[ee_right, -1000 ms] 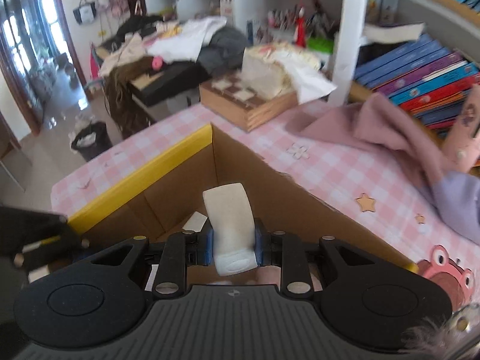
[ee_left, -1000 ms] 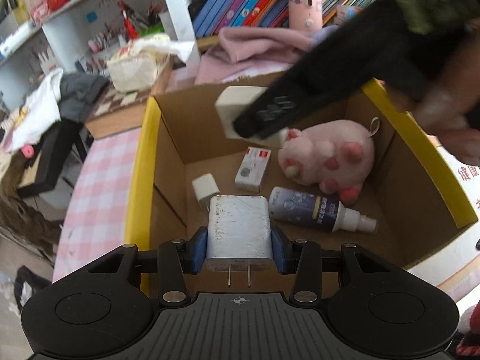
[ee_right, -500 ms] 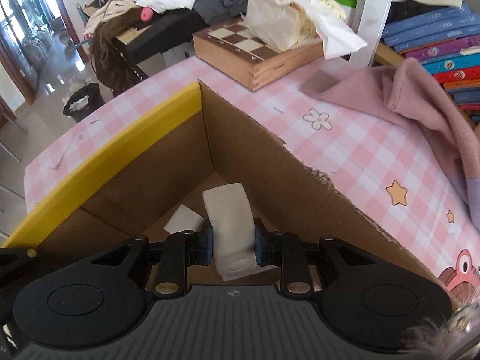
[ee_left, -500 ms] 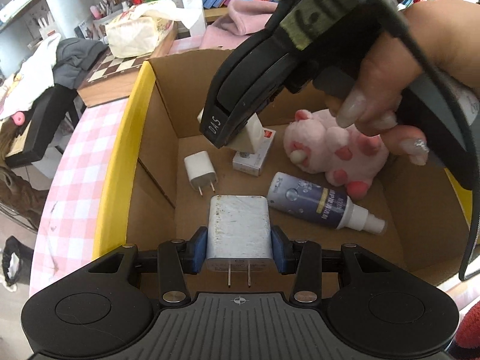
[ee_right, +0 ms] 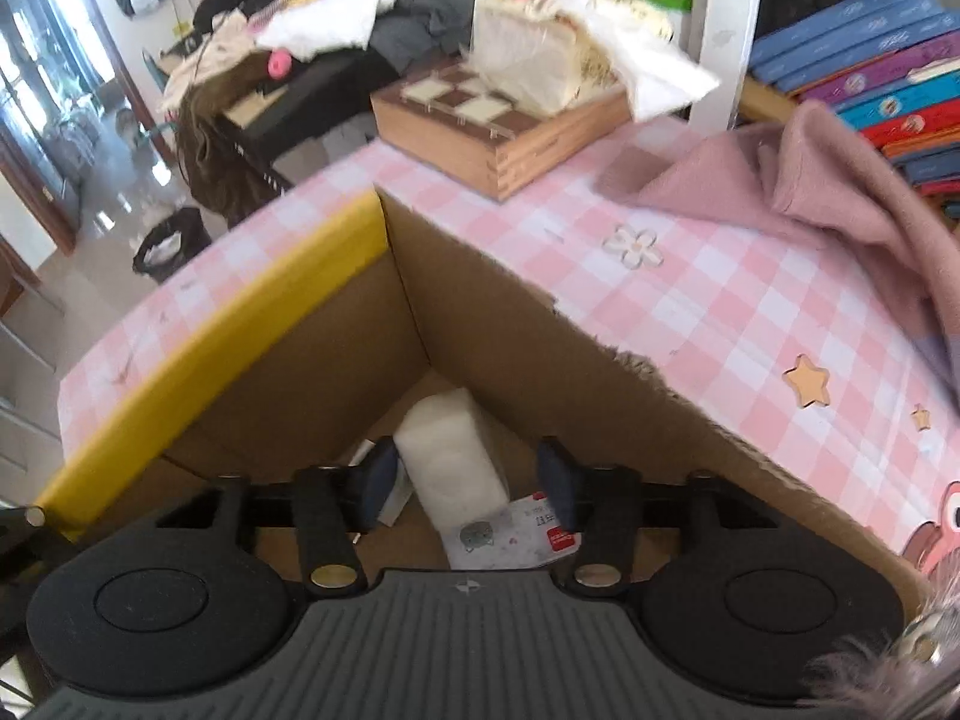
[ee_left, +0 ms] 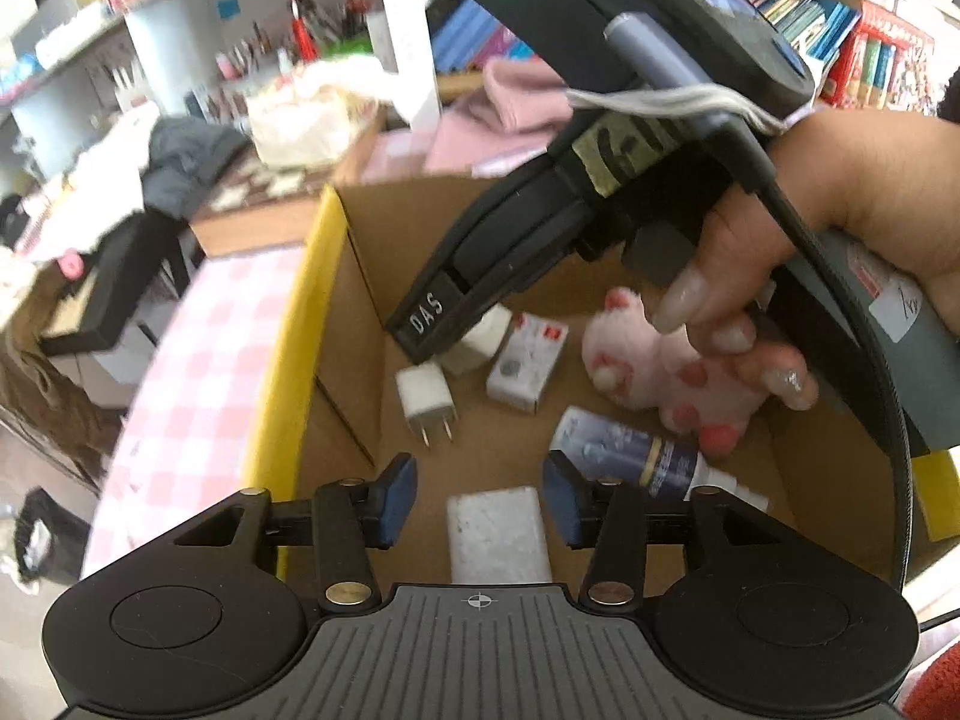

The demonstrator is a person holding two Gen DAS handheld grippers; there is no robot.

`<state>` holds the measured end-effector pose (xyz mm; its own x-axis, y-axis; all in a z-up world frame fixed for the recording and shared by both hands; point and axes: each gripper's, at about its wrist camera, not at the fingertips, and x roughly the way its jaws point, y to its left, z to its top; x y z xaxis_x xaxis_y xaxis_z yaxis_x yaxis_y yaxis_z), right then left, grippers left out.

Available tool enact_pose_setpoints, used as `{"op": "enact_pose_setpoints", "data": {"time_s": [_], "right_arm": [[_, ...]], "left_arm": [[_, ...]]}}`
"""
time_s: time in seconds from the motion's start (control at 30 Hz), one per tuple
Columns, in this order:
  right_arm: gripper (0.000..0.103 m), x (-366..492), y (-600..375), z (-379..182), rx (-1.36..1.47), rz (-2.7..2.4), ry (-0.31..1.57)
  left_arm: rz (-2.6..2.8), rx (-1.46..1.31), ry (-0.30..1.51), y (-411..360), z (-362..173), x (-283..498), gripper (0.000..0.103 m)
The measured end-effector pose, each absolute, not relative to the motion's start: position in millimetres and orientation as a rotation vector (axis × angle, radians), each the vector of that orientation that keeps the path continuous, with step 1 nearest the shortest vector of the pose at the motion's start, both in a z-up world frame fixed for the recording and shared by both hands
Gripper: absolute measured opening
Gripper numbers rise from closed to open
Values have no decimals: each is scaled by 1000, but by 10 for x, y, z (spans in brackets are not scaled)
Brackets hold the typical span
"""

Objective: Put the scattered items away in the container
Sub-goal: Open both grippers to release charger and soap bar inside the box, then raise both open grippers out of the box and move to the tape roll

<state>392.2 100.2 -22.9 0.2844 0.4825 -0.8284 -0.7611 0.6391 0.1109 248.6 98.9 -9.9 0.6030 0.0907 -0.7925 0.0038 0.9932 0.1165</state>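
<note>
Both grippers hang over the cardboard box with the yellow rim. My left gripper is opening. The grey-white charger block lies between its blue pads, touched by neither. My right gripper is opening too, over the box's far corner. The white adapter sits between its pads, clear of the right one. In the left wrist view a hand holds that gripper, and the adapter shows under its black finger.
Inside the box lie a small white plug charger, a white carton with a red mark, a pink plush and a spray bottle. On the pink checked tablecloth are a wooden chessboard box and a pink cloth.
Both pairs of jaws have parted. The charger block has dropped out of the left pads, and the white adapter is loose between the right pads. The right gripper has sunk deeper into the box.
</note>
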Motion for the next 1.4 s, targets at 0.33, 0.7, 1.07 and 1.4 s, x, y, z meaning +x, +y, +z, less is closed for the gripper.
{"op": "enact_pose_setpoints", "data": {"time_s": [0.33,0.7,1.07,1.4], "right_arm": [[56,3489,675,291,-282,836,819],[57,2791,-102,845,-186,729,592],[58,1966,-705,943,-160,613,490],[61,1166,-1006,807,-178,579,469]], "left_arm": [[67,91,759,934,306,2054,52],[101,85,591,920,668,1315,64],[94,104,500,705,777,645,73],[113,97,488,558,711,219,76]]}}
